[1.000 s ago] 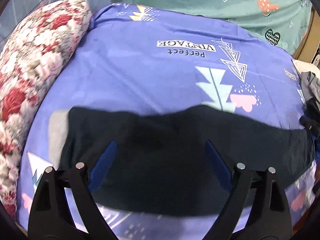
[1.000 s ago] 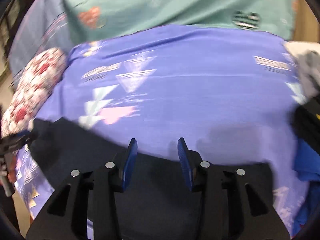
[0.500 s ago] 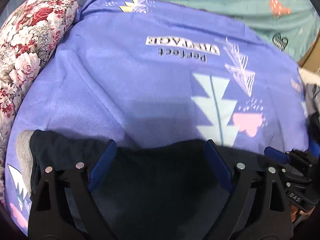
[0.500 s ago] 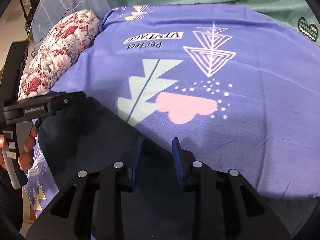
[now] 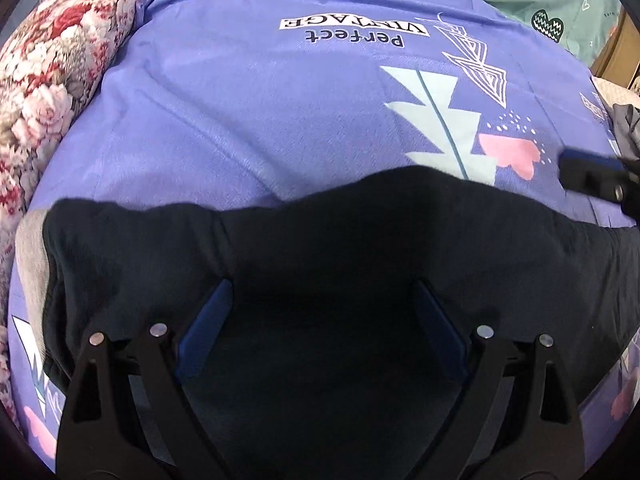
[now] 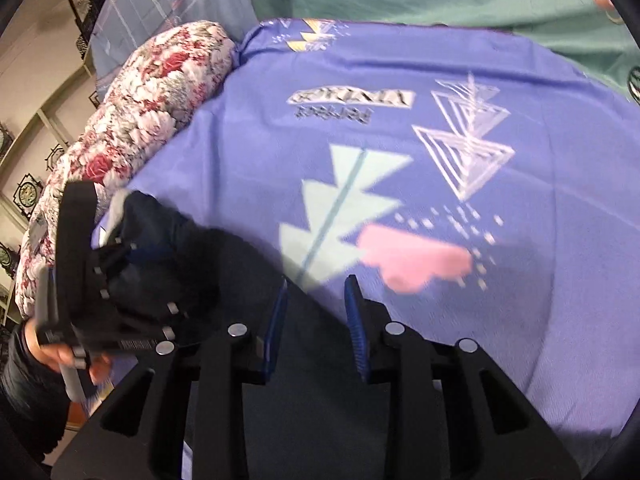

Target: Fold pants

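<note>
Left wrist view: left claw (image 5: 320, 320) spread wide above dark pants (image 5: 320, 248), nothing pinched; pants across near edge of purple bedsheet (image 5: 260, 112), beside floral pillow (image 5: 52, 68). Right claw (image 6: 316, 316) narrowed, just been closing, over pants' edge, grip unclear.

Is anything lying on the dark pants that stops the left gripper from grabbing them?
Nothing visible does. The left gripper hangs open right over the dark pants, and only bare cloth shows between its fingers.
</note>
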### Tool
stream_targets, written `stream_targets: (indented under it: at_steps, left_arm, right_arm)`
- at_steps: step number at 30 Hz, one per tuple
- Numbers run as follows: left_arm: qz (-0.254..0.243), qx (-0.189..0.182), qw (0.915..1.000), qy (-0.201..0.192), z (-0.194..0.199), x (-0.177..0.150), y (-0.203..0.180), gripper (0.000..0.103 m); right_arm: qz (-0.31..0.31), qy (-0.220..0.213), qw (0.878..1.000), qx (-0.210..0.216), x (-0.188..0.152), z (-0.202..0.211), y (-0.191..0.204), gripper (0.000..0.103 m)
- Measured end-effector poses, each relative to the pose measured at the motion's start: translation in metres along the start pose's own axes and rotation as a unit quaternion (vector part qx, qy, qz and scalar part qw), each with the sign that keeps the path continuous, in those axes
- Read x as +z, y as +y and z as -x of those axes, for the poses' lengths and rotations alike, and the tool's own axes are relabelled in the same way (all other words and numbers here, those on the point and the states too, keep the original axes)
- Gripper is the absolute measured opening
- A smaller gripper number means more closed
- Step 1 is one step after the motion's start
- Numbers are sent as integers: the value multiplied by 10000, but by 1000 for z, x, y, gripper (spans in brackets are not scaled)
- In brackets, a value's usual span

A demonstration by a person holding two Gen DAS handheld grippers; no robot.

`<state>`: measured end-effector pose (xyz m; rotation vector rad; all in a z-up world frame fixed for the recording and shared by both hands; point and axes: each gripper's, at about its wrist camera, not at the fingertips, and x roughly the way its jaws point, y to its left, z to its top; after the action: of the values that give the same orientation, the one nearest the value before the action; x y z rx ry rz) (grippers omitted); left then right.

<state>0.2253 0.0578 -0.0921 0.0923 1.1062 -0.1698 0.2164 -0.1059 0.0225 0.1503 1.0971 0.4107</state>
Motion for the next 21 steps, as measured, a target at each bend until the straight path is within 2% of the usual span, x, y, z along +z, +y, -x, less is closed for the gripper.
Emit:
stream_targets:
  at_steps: [4,7,10,12,16,18,21]
  left_arm:
    - [-36,-69,9999,-89,3,-8,5,92]
    - [-53,-124,9998,-121,5,-10,8,92]
    - [-23,-203,9997,-158,7,-11,10,91]
    - [33,-244,9995,-197,12,-12,12,90]
    - [-215,90,9986,-478,31,-11,11,90]
    - [-394,333,9963,-691,41,-7,8,90]
    - [-148,186,9970,-742,48,2,20,90]
  right_arm:
    - [-28,95,9994,321,28,-29,21,31]
    - [30,283,9990,344,39,-56,35,31]
    - [112,661,9962,560,32,-73,44,31]
    - [427,759,9940,667,19,-70,55,31]
    - [746,835,9905,795,0,-62,65,31]
    - [635,864,9903,888,0,-62,62,31]
    - [439,909,9893,1056,-1,-62,56,31]
